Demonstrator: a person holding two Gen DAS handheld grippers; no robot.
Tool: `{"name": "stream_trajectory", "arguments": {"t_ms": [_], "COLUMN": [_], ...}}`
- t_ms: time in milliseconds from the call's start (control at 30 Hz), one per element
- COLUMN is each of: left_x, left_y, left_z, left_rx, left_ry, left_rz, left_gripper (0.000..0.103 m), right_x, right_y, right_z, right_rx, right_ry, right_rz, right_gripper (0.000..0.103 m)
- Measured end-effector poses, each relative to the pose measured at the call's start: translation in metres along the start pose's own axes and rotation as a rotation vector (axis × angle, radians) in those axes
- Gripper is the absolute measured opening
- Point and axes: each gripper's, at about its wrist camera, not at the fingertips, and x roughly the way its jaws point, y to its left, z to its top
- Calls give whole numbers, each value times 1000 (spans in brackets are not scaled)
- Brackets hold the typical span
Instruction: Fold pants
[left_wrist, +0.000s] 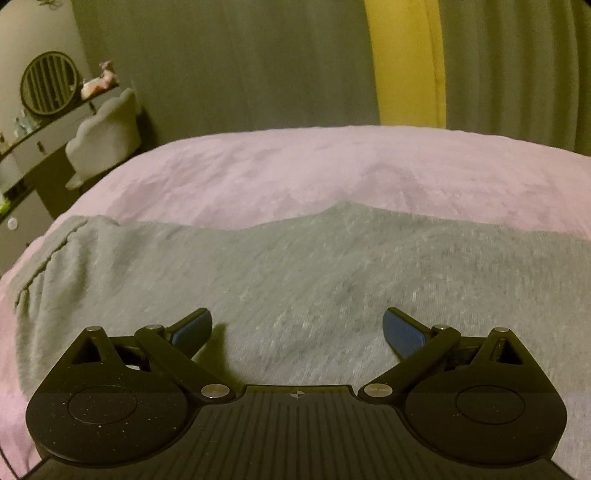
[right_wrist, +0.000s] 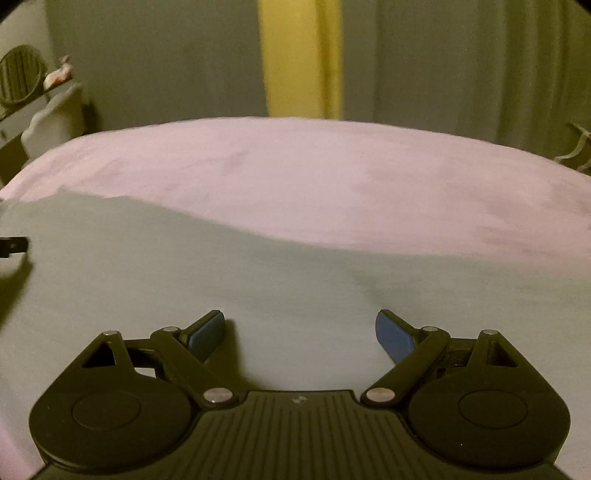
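grey pants (left_wrist: 295, 266) lie flat across the pink bed cover (left_wrist: 258, 166), long axis left to right

both claws hang over them, spread wide and empty; left gripper (left_wrist: 297, 330) nearer the gathered waistband (left_wrist: 48, 254); right gripper (right_wrist: 300, 332) further right

no readable text, label, brand name or number appears in either view. the only sign is a small round quartered mark (left_wrist: 297, 394) on the ribbed body of the left gripper (left_wrist: 297, 328); the matching spot on the right gripper (right_wrist: 300, 330) is too blurred to make out. small items on the distant dresser (left_wrist: 29, 147) are too small and dim to show any lettering.
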Motion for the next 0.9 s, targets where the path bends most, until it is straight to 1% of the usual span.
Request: {"name": "stream_trajectory", "arguments": {"t_ms": [33, 67, 100, 133, 167, 200, 233, 267, 300, 333, 367, 400, 433, 467, 500, 533, 567, 600, 633, 667, 700, 733, 767, 800, 833, 867, 900], "left_x": [-2, -2, -2, -2, -2, -2, -2, -2, -3, -2, -3, -3, -4, -4, -4, -4, -4, -4, -4, -4, -4, -3, -3, -3, -3, -3, -3], "left_y": [0, 0, -1, -1, -2, -3, -5, -6, -8, -9, -9, -10, -10, -9, -9, -8, -7, -6, -6, -5, -5, -5, -6, -7, -7, -8, -9], "left_z": [-1, -1, -1, -1, -1, -1, -1, -1, -1, -1, -1, -2, -2, -2, -2, -1, -1, -1, -1, 0, 0, 1, 1, 1, 1, 1, 0], "left_rx": [3, 5, 7, 9, 11, 15, 20, 28, 37, 43, 49, 54, 58, 59, 57, 54, 50, 46, 44, 42, 38, 36, 37, 39, 41, 45, 51], "left_ry": [1, 1, 0, -3, -8, -14, -21, -27, -35, -39, -41, -44, -46, -45, -42, -36, -32, -28, -24, -22, -21, -21, -21, -23, -26, -29, -31], "left_rz": [0, 3, 4, 5, 8, 12, 15, 19, 23, 25, 27, 27, 27, 26, 24, 21, 17, 15, 13, 12, 11, 12, 14, 15, 15, 17, 19], "left_gripper": [102, 102, 102, 102, 102, 102, 102, 102, 102, 102, 102, 102, 102, 102, 102, 102, 102, 102, 102, 102, 102, 102, 102, 102, 102, 102, 102], "right_x": [-7, -11, -12, -17, -27, -37, -47, -55, -63, -69, -75, -78, -80, -78, -73, -69, -70, -73, -77, -79, -82, -92, -105, -116, -127, -136, -142], "right_y": [-25, -46, -72, -105, -132, -150, -162, -167, -165, -161, -147, -137, -128, -119, -111, -106, -102, -103, -107, -114, -123, -125, -130, -127, -120, -112, -103], "right_z": [-3, -4, -7, -13, -18, -20, -21, -19, -15, -15, -14, -16, -22, -30, -36, -42, -50, -55, -60, -63, -64, -66, -66, -66, -68, -70, -74], "right_rx": [21, 39, 74, 161, 246, 312, 384, 453, 499, 512, 505, 489, 472, 452, 426, 402, 363, 322, 306, 304, 321, 370, 456, 503, 504, 475, 443], "right_ry": [-9, -2, 25, 35, 17, -10, -39, -65, -86, -97, -127, -145, -143, -105, -44, -7, -13, -37, -55, -48, -31, -38, -59, -81, -102, -125, -134], "right_rz": [-16, -88, -192, -262, -307, -298, -262, -264, -328, -377, -358, -275, -178, -99, -54, -43, -56, -86, -145, -273, -392, -368, -327, -312, -307, -288, -244], "right_gripper": [90, 92, 102, 101, 95, 83, 81, 81, 83, 85, 87, 90, 91, 91, 91, 91, 91, 89, 89, 88, 73, 75, 80, 89, 89, 90, 91]}}
